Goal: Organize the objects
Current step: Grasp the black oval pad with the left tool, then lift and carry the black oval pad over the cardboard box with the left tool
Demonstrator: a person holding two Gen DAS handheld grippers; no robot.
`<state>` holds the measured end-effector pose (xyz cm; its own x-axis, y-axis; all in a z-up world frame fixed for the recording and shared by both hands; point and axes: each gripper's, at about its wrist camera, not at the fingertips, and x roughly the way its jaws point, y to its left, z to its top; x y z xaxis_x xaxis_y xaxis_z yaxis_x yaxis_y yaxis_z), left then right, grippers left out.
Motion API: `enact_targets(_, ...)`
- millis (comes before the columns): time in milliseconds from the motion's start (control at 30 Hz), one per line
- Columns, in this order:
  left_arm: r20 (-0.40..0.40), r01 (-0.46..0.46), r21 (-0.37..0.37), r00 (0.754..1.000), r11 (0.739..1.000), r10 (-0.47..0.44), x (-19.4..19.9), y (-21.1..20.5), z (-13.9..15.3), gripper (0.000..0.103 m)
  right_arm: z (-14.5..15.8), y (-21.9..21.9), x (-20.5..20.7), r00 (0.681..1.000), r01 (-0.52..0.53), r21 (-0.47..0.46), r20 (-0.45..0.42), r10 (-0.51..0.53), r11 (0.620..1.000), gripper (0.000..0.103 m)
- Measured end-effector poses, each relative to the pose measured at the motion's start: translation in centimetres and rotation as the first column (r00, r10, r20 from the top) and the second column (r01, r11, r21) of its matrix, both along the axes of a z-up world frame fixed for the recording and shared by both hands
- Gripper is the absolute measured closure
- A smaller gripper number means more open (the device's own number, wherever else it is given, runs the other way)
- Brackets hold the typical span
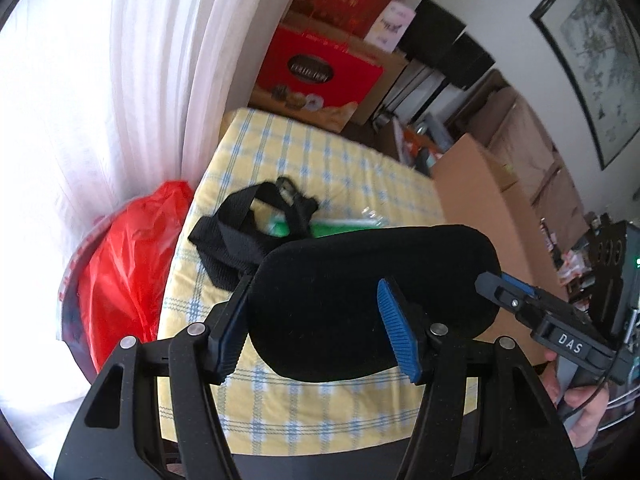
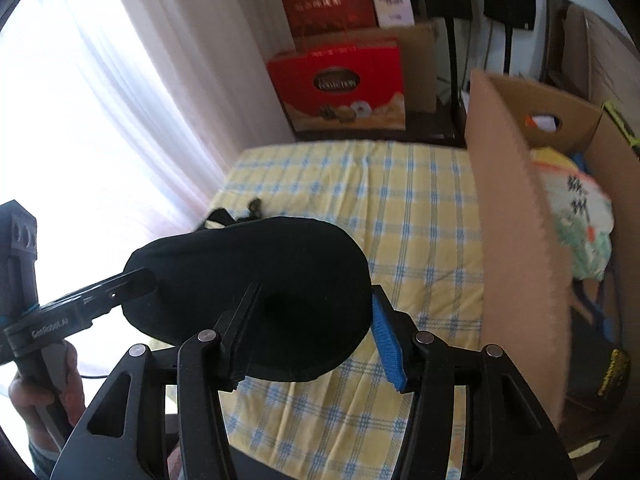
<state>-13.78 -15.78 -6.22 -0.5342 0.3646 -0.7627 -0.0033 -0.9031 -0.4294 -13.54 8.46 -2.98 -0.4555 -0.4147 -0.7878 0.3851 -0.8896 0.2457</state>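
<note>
A black padded pouch (image 1: 372,300) hangs above the yellow checked table (image 1: 320,160), held between both grippers. My left gripper (image 1: 316,332) is shut on its left end. My right gripper (image 2: 308,332) is shut on its right end; the pouch also shows in the right wrist view (image 2: 256,288). Each gripper shows in the other's view: the right one (image 1: 490,284) at the pouch's right end, the left one (image 2: 140,280) at its left end. The pouch's black strap (image 1: 236,228) trails onto the table. A green and white item (image 1: 332,226) lies behind the pouch, partly hidden.
An open cardboard box (image 2: 516,240) with packets inside stands right of the table. A red plastic bag (image 1: 124,264) sits left of the table by the white curtain (image 1: 120,100). Red gift boxes (image 2: 340,84) are stacked behind the table.
</note>
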Motion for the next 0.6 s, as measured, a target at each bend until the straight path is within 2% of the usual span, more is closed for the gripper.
enact_targets(267, -0.037, 0.059, 0.035, 0.998, 0.998, -0.057, -0.1, 2.6, 2.9, 0.045, 4.1, 3.1, 1.0, 0.998, 0.012, -0.021, -0.064, -0.014, 1.0, 0.049)
enact_targets(600, -0.069, 0.196, 0.054, 0.979, 0.979, -0.192, -0.6, 10.1, 5.5, 0.045, 7.1, 10.6, 2.4, 0.988, 0.102, -0.026, -0.11, -0.104, 0.994, 0.049)
